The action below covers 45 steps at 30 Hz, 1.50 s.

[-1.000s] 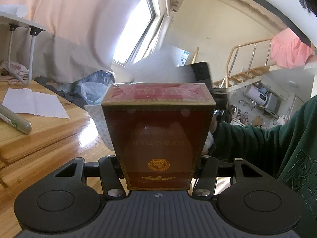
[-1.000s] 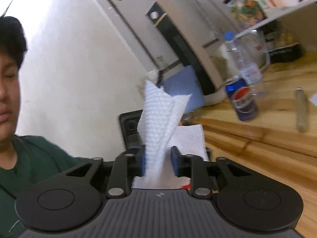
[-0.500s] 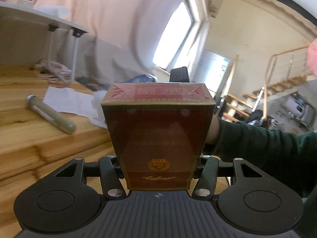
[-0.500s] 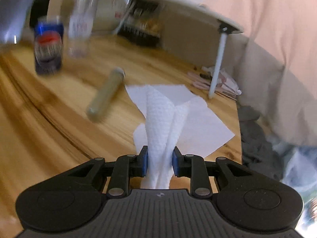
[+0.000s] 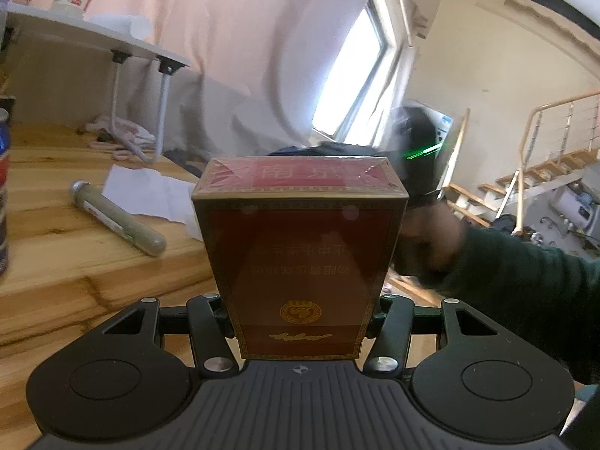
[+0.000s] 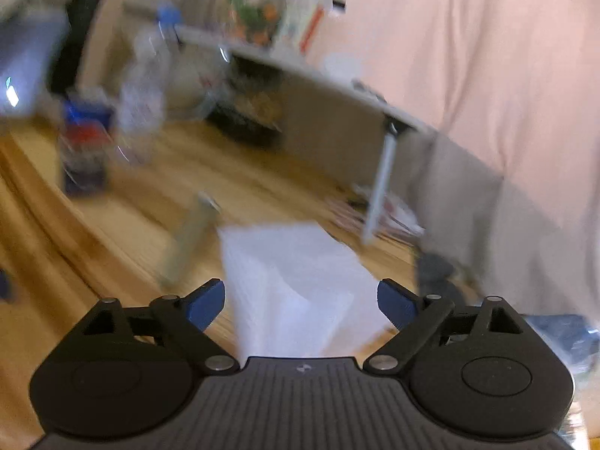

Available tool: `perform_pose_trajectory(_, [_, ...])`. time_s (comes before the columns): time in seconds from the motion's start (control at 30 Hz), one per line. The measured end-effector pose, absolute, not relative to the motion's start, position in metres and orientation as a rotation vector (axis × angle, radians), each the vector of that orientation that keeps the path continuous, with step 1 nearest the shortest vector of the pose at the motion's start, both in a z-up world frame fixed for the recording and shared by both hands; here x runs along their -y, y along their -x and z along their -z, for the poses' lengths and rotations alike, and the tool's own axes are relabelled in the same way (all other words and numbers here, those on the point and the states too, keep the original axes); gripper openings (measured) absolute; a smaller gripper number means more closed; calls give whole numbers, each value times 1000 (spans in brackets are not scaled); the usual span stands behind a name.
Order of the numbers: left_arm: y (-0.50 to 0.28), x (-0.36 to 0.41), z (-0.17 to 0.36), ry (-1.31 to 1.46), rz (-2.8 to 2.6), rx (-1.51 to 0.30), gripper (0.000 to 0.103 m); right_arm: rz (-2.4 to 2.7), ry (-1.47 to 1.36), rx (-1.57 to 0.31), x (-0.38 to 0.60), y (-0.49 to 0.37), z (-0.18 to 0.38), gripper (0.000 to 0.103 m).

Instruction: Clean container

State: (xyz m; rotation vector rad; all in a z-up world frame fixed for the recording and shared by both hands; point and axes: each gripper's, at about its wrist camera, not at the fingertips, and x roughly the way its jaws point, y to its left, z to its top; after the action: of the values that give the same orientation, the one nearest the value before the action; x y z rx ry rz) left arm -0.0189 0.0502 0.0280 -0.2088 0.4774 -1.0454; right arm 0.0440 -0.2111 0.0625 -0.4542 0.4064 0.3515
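Left wrist view: left gripper [image 5: 300, 322] clamps a dark red box [image 5: 300, 258] between its two fingers, pads pressed on both long sides near the box's base. Box stands upright in the jaws, gold border and emblem facing the camera, print upside down, top face lighter red. It is held above a wooden tabletop [image 5: 56, 262]. On the table to the left lies a greenish tube with a metal cap [image 5: 120, 221], tilted; just behind it a flat white paper sheet [image 5: 146, 195]. A can [image 5: 3, 195] is cut off at the far left edge. A small white folding table [image 5: 93, 33] stands further back, pink curtain [image 5: 225, 37] behind it, bright window at upper centre. Right of the box a person's hand [image 5: 431, 240], blurred, and a dark green sleeve [image 5: 525, 292]; above the hand a black device with a green light. Staircase in the far right background.

Right wrist view, heavily blurred: right gripper [image 6: 301, 300] has its blue-padded fingers [image 6: 206, 303] spread wide, and the jaws have just been opening. A white paper towel [image 6: 296, 285] sits between them, touching neither pad; whether it rests on the table or is loose in the air, cannot tell. Beyond it the tube [image 6: 191, 240], a blue can [image 6: 84, 153] and a clear plastic bottle [image 6: 146, 97] on the wooden table, all smeared. Folding table leg and pink curtain on the right.
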Motion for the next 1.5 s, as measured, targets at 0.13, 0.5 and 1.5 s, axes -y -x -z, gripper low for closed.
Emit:
perform_pose_trajectory(0.13, [14,-49,-26,191,967,-505,56,-607,210,-437,208,-1,-97,91])
perform_pose_trajectory(0.5, [17,-38,-25,106,942,-501,56,-834,225,-513,146,46,-100,62])
perform_pose_trajectory(1.5, [23,-49,-25,35,659,-393,94,-984,39,-1022,95,-200,-55,28])
